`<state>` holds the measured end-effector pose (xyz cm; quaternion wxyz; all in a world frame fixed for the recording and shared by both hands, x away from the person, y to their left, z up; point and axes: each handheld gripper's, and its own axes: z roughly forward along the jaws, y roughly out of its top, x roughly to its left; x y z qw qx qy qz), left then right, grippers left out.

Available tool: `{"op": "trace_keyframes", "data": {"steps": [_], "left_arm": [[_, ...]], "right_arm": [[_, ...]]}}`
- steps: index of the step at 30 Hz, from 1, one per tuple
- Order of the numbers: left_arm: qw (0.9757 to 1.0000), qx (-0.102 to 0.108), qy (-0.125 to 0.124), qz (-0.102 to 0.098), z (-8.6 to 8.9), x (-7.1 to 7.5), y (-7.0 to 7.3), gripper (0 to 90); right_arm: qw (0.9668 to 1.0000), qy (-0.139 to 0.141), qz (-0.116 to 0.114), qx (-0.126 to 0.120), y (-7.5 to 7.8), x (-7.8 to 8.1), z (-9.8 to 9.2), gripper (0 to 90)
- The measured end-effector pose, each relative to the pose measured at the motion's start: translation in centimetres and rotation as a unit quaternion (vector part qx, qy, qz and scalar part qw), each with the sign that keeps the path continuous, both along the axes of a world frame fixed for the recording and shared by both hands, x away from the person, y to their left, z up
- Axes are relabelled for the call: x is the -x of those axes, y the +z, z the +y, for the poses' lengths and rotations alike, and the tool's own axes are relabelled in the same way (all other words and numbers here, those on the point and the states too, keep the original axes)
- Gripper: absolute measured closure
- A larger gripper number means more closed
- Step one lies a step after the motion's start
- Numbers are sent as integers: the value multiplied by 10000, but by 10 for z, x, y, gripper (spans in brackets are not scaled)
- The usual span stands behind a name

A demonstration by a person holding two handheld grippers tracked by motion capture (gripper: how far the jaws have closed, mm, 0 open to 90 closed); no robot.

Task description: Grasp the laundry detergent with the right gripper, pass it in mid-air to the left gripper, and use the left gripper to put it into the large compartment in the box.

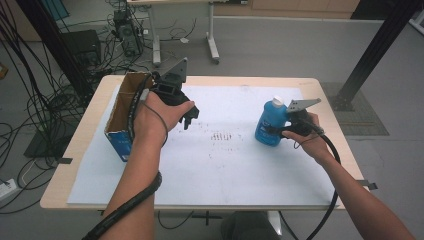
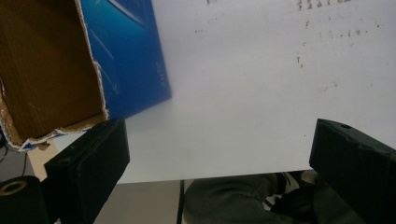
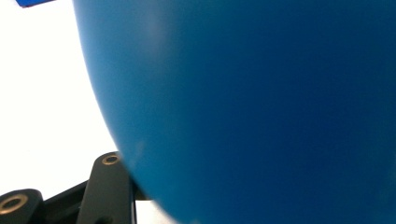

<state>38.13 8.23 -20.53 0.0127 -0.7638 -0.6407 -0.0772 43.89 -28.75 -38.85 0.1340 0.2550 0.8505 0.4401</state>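
Up close, the blue bottle [image 3: 252, 107] swallowed most of the right gripper view, its cap and base cut off there. From above, the right tool [image 1: 281, 129] was clamped on the bottle [image 1: 269, 125], which stood upright on the surface [image 1: 225, 160]. The left tool [image 2: 219, 177] stood wide and empty just beside the torn cardboard box [image 2: 51, 70].

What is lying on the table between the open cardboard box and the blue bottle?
Nothing stands between the cardboard box and the blue bottle. In the high view that stretch is bare white sheet with small dark specks.
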Motion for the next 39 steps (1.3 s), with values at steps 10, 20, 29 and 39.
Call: {"op": "trace_keyframes", "data": {"steps": [10,20,29,39], "left_arm": [[10000,4,13,-21,-1,0,1,54],[10000,42,-7,-13,-2,2,2,54],[10000,38,48,-52,1,4,7,54],[9999,96,-139,-26,-1,-1,14,54]], "right_arm": [[10000,-2,-3,-2,0,0,0,429],[10000,-13,4,-5,0,0,0,430],[10000,-11,9,-17,0,0,0,431],[10000,-20,33,-20,0,0,0,432]]}}
